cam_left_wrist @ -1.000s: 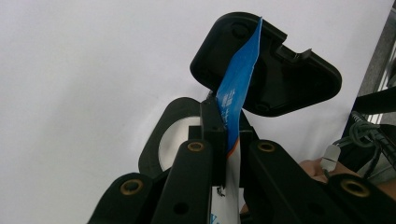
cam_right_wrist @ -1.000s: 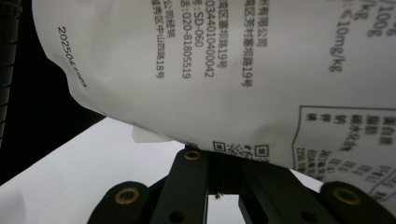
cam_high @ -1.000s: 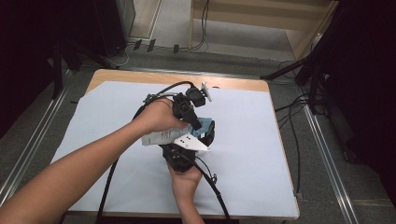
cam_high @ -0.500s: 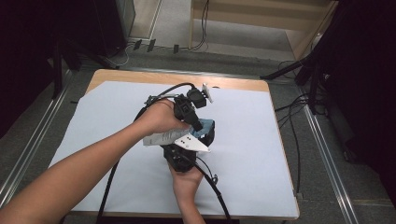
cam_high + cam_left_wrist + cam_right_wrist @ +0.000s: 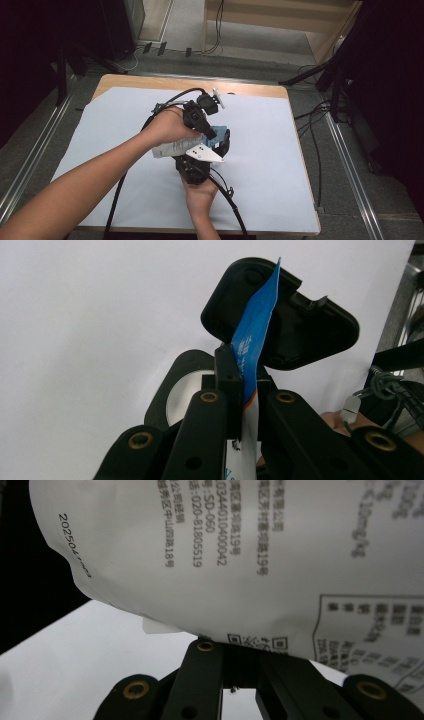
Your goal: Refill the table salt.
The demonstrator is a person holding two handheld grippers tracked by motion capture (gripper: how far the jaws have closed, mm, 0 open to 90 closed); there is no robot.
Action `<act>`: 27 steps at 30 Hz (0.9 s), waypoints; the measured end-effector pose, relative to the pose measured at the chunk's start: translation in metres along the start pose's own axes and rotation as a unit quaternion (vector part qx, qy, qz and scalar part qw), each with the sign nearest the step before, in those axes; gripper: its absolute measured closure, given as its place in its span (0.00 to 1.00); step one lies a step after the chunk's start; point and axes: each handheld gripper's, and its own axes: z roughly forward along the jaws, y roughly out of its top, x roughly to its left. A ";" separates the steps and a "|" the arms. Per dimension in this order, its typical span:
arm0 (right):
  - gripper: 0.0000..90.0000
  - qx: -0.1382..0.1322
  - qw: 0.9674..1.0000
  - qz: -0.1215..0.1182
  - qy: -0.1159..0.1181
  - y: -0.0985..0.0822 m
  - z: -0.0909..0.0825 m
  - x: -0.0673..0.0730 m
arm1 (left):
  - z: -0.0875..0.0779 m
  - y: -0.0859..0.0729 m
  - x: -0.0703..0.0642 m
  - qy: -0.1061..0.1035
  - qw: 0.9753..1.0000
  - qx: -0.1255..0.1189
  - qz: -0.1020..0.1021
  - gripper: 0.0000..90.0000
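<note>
Both grippers, left [image 5: 235, 385] and right [image 5: 240, 667], are clamped on the pouch [image 5: 172, 148], which spans crosswise between them.

Under my tools is a wooden table [image 5: 150, 81]. A big white sheet [image 5: 270, 150] lies flat on it and covers almost all of the top.

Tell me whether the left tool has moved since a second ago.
No. The left tool holds the same spot against the table's far edge, shut on the packet.
</note>
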 end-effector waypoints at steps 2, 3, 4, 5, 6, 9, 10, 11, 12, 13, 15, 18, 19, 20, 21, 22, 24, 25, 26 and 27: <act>1.00 0.004 1.000 -0.006 -0.003 -0.001 0.000 0.000 | -0.002 -0.003 0.001 -0.004 1.000 -0.006 -0.001 1.00; 1.00 0.007 1.000 -0.008 -0.003 -0.002 -0.001 0.001 | -0.003 -0.004 0.001 -0.004 1.000 -0.009 -0.001 1.00; 1.00 0.009 1.000 -0.009 -0.004 -0.002 -0.001 0.001 | -0.004 -0.006 0.000 -0.004 1.000 -0.014 -0.003 1.00; 1.00 0.007 1.000 -0.013 -0.006 -0.003 0.000 0.002 | -0.005 -0.007 0.000 -0.005 1.000 -0.016 -0.002 1.00; 1.00 0.009 1.000 -0.015 -0.007 -0.003 -0.001 0.002 | -0.006 -0.008 0.000 -0.006 1.000 -0.017 -0.001 1.00; 1.00 0.011 1.000 -0.017 -0.010 -0.004 -0.001 0.002 | -0.009 -0.009 0.001 -0.010 1.000 -0.027 -0.002 1.00; 1.00 0.010 1.000 -0.017 -0.012 -0.004 -0.002 0.001 | -0.010 -0.010 0.001 -0.009 0.999 -0.031 -0.004 1.00; 1.00 0.011 1.000 -0.015 -0.013 -0.004 -0.002 0.001 | -0.010 -0.011 0.002 -0.012 0.999 -0.034 -0.003 1.00; 1.00 0.013 1.000 -0.015 -0.013 -0.004 -0.003 0.000 | -0.010 -0.011 0.002 -0.012 0.999 -0.037 -0.004 1.00; 1.00 0.014 1.000 -0.016 -0.014 -0.004 -0.004 -0.001 | -0.011 -0.012 0.002 -0.013 0.999 -0.039 -0.006 1.00; 1.00 0.014 1.000 -0.016 -0.016 -0.004 -0.005 -0.001 | -0.013 -0.014 0.003 -0.016 0.999 -0.045 -0.007 1.00; 1.00 0.014 1.000 -0.010 -0.013 -0.004 -0.008 -0.003 | -0.016 -0.018 0.004 -0.019 0.998 -0.054 -0.010 1.00; 1.00 0.013 1.000 -0.007 -0.011 -0.004 -0.008 -0.004 | -0.017 -0.019 0.005 -0.018 0.998 -0.058 -0.011 1.00; 1.00 0.014 1.000 -0.006 -0.009 -0.003 -0.009 -0.004 | -0.018 -0.020 0.005 -0.020 0.998 -0.062 -0.010 1.00; 1.00 0.015 1.000 -0.005 -0.009 -0.003 -0.010 -0.005 | -0.018 -0.022 0.005 -0.017 0.998 -0.065 -0.010 1.00; 1.00 0.015 1.000 -0.006 -0.009 -0.003 -0.010 -0.005 | -0.019 -0.023 0.005 -0.020 0.998 -0.067 -0.009 1.00; 1.00 0.017 1.000 -0.007 -0.008 -0.002 -0.011 -0.006 | -0.022 -0.025 0.006 -0.017 0.997 -0.075 -0.009 1.00; 1.00 0.017 1.000 -0.008 -0.008 -0.002 -0.011 -0.006 | -0.023 -0.027 0.006 -0.015 0.997 -0.081 -0.010 1.00; 1.00 0.017 1.000 -0.007 -0.008 -0.002 -0.012 -0.006 | -0.025 -0.028 0.006 -0.016 0.996 -0.086 -0.008 1.00; 1.00 0.017 1.000 -0.008 -0.008 -0.001 -0.012 -0.006 | -0.025 -0.030 0.006 -0.017 0.996 -0.092 -0.011 1.00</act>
